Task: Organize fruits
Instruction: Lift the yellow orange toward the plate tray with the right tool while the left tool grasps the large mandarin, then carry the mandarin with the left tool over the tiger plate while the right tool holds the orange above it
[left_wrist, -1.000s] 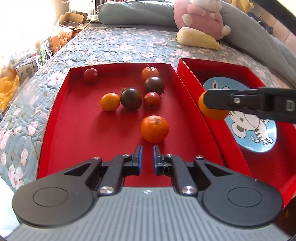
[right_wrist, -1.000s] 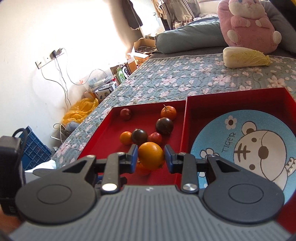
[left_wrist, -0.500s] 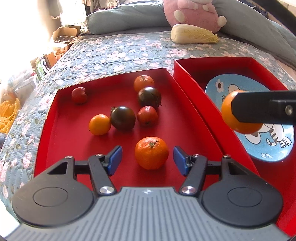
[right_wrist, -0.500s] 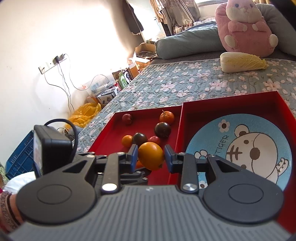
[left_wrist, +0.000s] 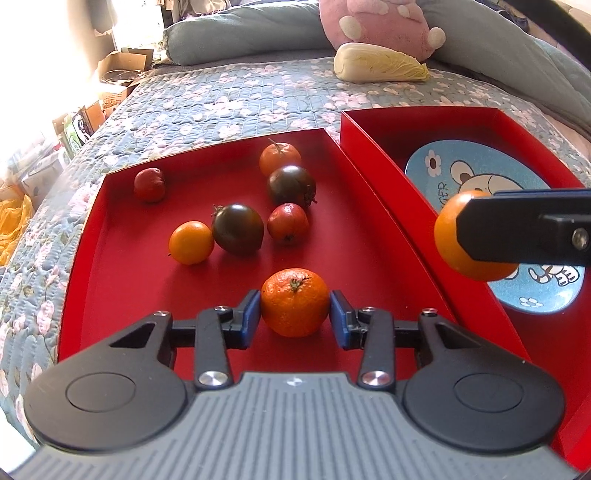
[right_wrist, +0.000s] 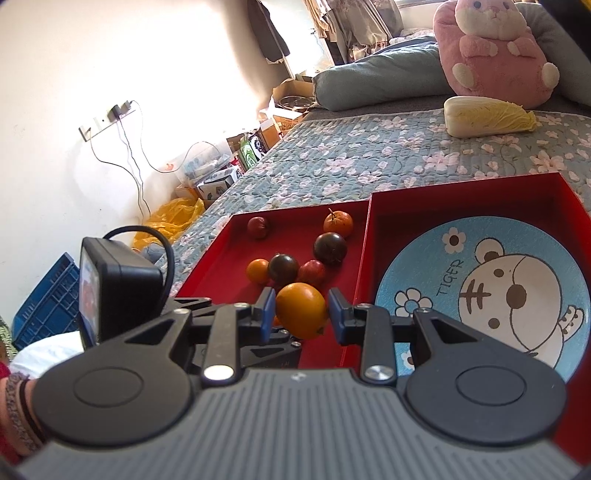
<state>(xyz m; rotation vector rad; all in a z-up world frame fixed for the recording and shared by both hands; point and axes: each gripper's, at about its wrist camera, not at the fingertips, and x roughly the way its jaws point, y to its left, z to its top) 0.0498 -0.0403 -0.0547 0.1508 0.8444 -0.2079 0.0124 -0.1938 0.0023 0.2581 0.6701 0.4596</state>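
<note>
**Two claws, two oranges**

In the left wrist view the left claw (left_wrist: 295, 315) has just been closing and now brackets a tangerine (left_wrist: 294, 302) at lower centre of the left red tray (left_wrist: 122, 280), blue pads touching its sides; the right claw (right_wrist: 301, 314) is clamped on a smooth orange fruit (right_wrist: 301, 310), raised at the seam between that tray and the right tray's tiger plate (right_wrist: 480, 291); both trays lie on the floral bed (left_wrist: 229, 99).
</note>
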